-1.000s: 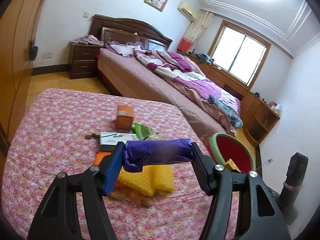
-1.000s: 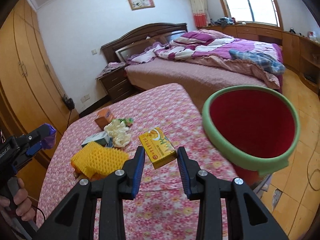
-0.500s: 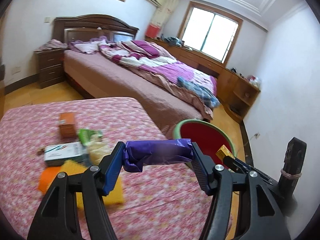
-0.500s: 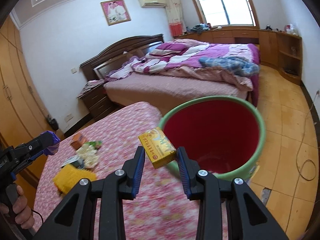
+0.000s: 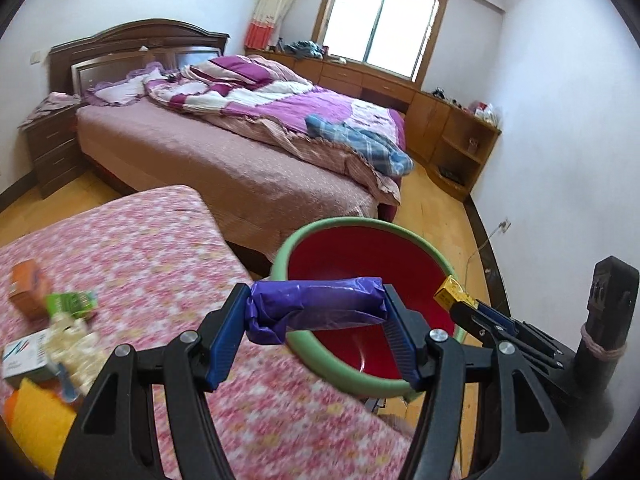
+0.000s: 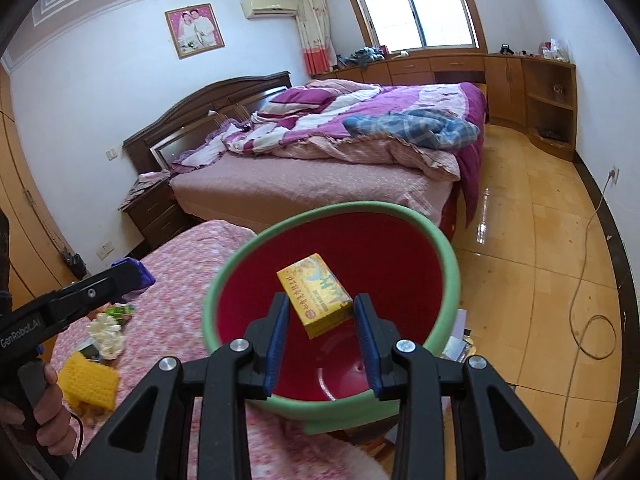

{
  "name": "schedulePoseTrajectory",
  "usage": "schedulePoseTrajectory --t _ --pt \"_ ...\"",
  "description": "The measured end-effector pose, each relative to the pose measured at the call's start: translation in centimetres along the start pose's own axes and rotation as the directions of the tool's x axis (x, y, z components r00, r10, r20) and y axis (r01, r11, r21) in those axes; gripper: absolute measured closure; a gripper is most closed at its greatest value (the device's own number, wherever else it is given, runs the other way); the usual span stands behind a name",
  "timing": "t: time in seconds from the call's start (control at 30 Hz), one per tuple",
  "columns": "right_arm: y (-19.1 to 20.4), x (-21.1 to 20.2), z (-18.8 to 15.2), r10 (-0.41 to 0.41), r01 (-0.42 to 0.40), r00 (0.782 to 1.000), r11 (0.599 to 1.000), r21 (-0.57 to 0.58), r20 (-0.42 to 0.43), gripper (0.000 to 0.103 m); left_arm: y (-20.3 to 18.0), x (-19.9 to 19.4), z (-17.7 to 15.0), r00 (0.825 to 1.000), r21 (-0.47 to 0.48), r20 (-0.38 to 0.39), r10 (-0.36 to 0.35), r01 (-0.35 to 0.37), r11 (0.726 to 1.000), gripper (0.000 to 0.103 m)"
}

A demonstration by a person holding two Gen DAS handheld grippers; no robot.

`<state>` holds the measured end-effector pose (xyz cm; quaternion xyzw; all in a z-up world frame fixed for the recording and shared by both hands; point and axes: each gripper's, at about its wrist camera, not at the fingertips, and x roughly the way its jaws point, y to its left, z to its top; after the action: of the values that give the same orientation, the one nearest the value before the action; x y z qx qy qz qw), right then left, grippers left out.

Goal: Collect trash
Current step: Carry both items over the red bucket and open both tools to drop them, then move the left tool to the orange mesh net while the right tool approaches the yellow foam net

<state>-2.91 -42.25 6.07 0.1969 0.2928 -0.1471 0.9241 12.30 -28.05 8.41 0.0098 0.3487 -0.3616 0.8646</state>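
My left gripper [image 5: 316, 312] is shut on a purple plastic-wrapped packet [image 5: 316, 308], held crosswise at the near left rim of a red bin with a green rim [image 5: 360, 228]. My right gripper [image 6: 322, 312] is shut on a yellow box [image 6: 314, 294] and holds it over the bin's [image 6: 332, 212] red inside. In the left wrist view the right gripper [image 5: 460, 304] reaches in from the right with the yellow box [image 5: 450, 290] at its tip. In the right wrist view, a hand [image 6: 48, 412] carries the left gripper [image 6: 132, 274].
Trash lies on the pink floral tabletop [image 5: 160, 248]: an orange box [image 5: 28, 288], a green wrapper [image 5: 72, 302], crumpled white paper [image 6: 104, 332], a white carton [image 5: 24, 356], a yellow sponge [image 6: 88, 380]. A bed [image 5: 248, 160] stands behind, wooden cabinets [image 6: 528, 88] under the window, a cable [image 6: 592, 288] on the floor.
Both grippers have swung right from over the tabletop to the bin, each carrying its item. The yellow box, earlier above the table, now hangs over the bin's opening.
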Motion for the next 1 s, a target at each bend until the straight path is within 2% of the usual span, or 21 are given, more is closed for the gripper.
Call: schedulePoseTrajectory --t 0.17,0.33,0.43,0.7,1.0 --pt "-1.6 1.5 0.3 0.012 -0.011 1.0 0.999 0.033 -0.02 0.067 -1.4 3.5 0.3 0.997 0.053 -0.075 -0.011 0.015 0.998 0.038" --pt "-2.3 2.3 0.7 0.004 -0.004 1.0 0.999 0.034 -0.02 0.065 -2.8 5.4 0.4 0.994 0.13 -0.106 0.02 -0.006 0.992 0.033" --pt "-2.6 2.5 0.9 0.014 -0.013 1.0 0.999 0.038 -0.014 0.062 -3.2 5.7 0.2 0.995 0.155 -0.097 0.027 -0.012 0.988 0.031" --pt "-2.8 2.4 0.7 0.038 -0.038 0.999 0.997 0.066 -0.002 0.053 -2.0 5.5 0.5 0.994 0.086 -0.105 0.017 -0.008 0.996 0.03" --pt "-2.5 1.0 0.7 0.05 -0.052 0.998 0.995 0.087 0.022 0.052 -1.1 3.6 0.7 0.996 0.027 -0.089 0.003 -0.001 1.0 0.03"
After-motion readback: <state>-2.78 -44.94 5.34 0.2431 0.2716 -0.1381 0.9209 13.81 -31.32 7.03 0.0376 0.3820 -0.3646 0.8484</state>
